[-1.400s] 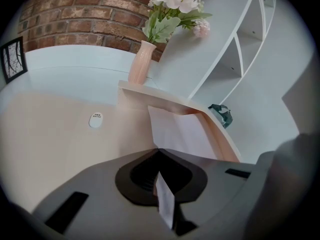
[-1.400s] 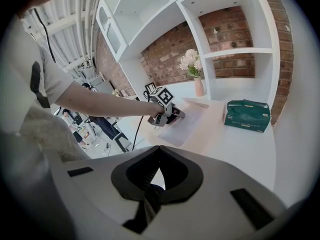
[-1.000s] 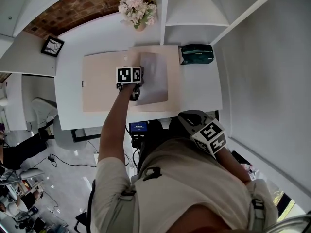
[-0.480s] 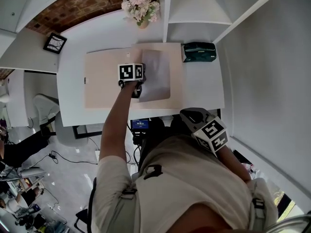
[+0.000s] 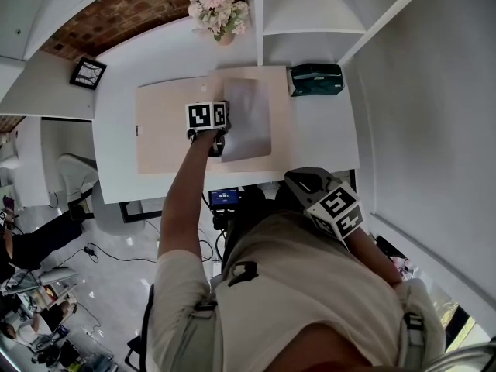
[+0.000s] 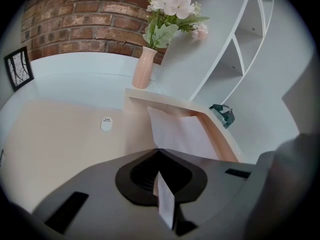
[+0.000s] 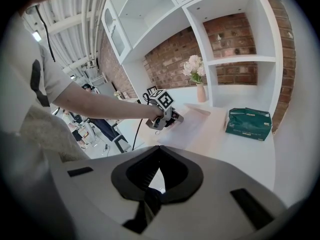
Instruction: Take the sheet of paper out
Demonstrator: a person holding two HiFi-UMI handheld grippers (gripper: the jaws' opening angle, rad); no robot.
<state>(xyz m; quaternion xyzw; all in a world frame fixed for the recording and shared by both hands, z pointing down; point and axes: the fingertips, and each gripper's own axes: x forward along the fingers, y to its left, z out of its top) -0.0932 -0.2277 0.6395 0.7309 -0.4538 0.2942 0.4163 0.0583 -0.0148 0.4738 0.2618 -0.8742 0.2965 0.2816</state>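
An open beige folder [image 5: 167, 130] lies on the white table [image 5: 116, 153]. A pale grey sheet of paper [image 5: 249, 115] rests on its right half. My left gripper [image 5: 218, 146] is at the sheet's near left corner, jaws shut on it. In the left gripper view a strip of the paper [image 6: 165, 204] runs back between the closed jaws of the left gripper [image 6: 159, 151], and the rest of the sheet [image 6: 182, 134] spreads ahead under the folder's raised flap [image 6: 170, 100]. My right gripper [image 5: 304, 183] hangs off the table's front edge near the person's body, shut and empty.
A pink vase of flowers [image 5: 220, 14] stands at the back of the table, and a green packet [image 5: 314, 78] sits right of the folder. White shelves [image 5: 310, 14] rise behind. A framed picture [image 5: 87, 72] stands at the far left. A small round sticker [image 6: 106, 124] is on the folder.
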